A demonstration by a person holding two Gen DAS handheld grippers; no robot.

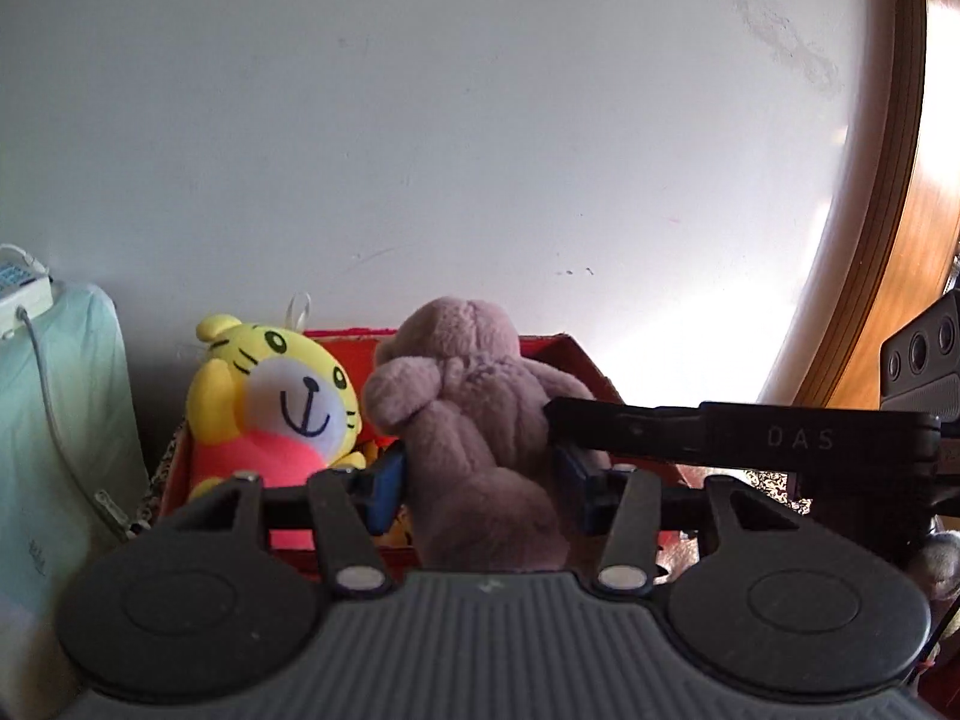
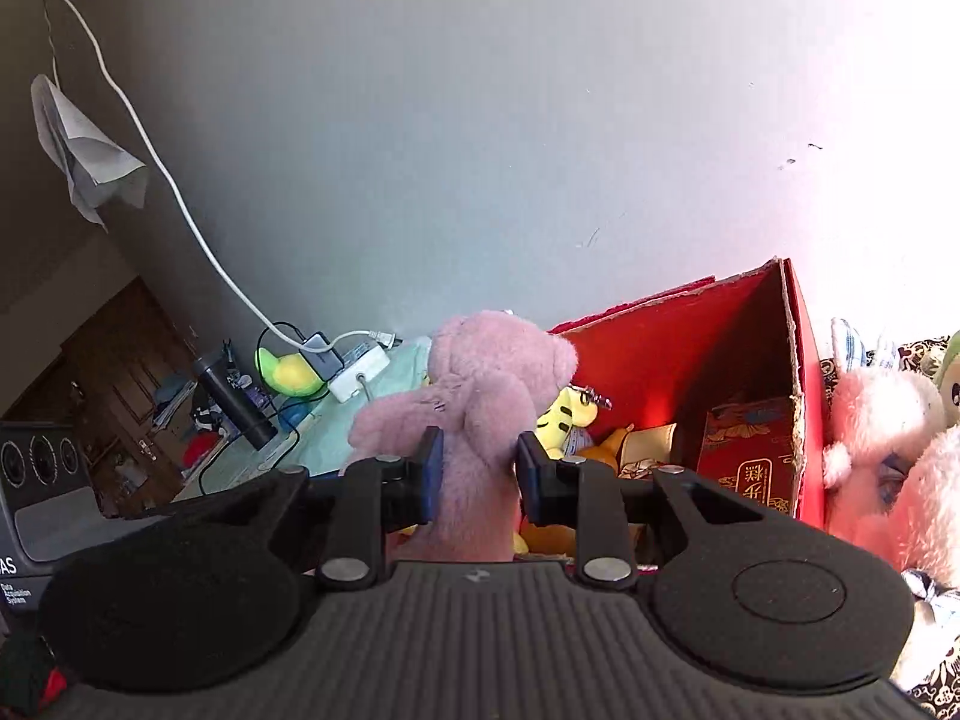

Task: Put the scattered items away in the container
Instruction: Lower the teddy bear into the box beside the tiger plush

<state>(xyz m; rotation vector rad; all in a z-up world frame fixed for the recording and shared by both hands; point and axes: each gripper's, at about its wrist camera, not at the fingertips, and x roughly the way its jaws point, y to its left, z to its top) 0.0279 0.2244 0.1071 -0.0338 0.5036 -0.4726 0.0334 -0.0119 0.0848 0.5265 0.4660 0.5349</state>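
Note:
A mauve plush bear [image 1: 474,420] hangs upright in front of the open red cardboard box [image 1: 564,348]. My left gripper [image 1: 480,474] is shut on the bear's body, blue pads pressing both sides. In the right wrist view the same bear [image 2: 480,384] sits between the blue pads of my right gripper [image 2: 480,474], which is shut on it too. The right gripper's black finger [image 1: 720,432] reaches in from the right and touches the bear. A yellow tiger plush [image 1: 270,396] stands in the box's left end. Inside the red box [image 2: 660,360] lie small yellow and orange toys [image 2: 567,414].
A white wall stands right behind the box. To its left are a pale green cover [image 1: 60,420], a white power strip [image 2: 360,372] with cables and a black bottle [image 2: 234,402]. Pink and white plush toys [image 2: 882,420] lie right of the box. A wooden door frame [image 1: 888,240] curves at far right.

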